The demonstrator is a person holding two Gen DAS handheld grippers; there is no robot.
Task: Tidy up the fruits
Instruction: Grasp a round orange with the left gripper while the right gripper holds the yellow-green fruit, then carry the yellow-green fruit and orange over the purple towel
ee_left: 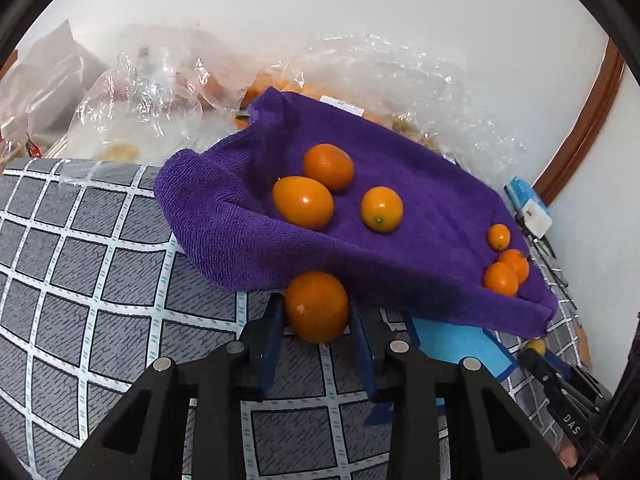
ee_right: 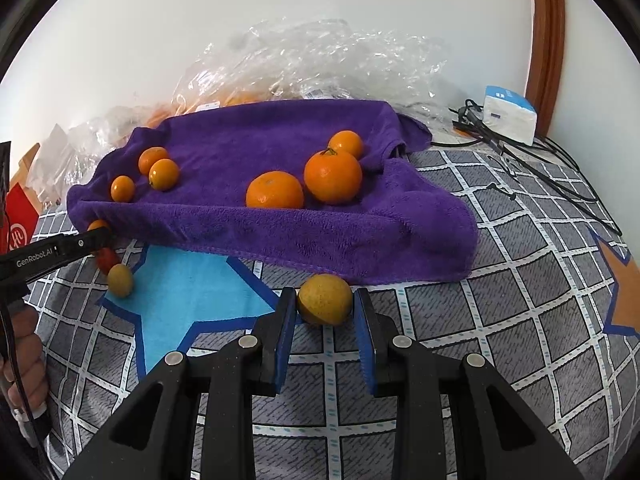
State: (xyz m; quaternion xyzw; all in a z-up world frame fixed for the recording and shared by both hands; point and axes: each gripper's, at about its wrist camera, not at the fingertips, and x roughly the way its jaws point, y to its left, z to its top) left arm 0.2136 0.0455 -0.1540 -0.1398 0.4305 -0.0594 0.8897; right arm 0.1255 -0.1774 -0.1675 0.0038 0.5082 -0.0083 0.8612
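Left wrist view shows our left gripper (ee_left: 317, 312) with its blue-padded jaws set around a round orange citrus fruit (ee_left: 317, 306); both pads sit at its sides, so we read it as gripped. That fruit rests just in front of the near hem of a rumpled purple terry towel (ee_left: 240, 232), which overhangs it slightly. In the right wrist view our right gripper (ee_right: 325, 304) likewise brackets a dull yellow-orange round fruit (ee_right: 325, 299) lying just beside the towel's front edge; the left pad touches, though at the right pad we cannot tell contact from a sliver of gap.

On the towel we see two large oranges (ee_right: 304, 186) near its middle, a smaller one behind them, and three small kumquat-like fruits (ee_right: 149, 174) towards its left end. Off the towel's left corner lie a small yellowish fruit (ee_right: 120, 280) and a red one, close under the left gripper's arm.

Behind the towel, crinkled clear plastic bags (ee_right: 320, 60) crowd the back edge against the white wall. At the surface's far right corner sit a white-and-blue box (ee_right: 508, 114) and black cables (ee_right: 560, 176).

Open room lies on the near side and to the right of the towel. The surface is a grey quilted cover with a white grid (ee_right: 500, 300), bearing a light blue star (ee_right: 188, 296) and an orange star at its right edge.
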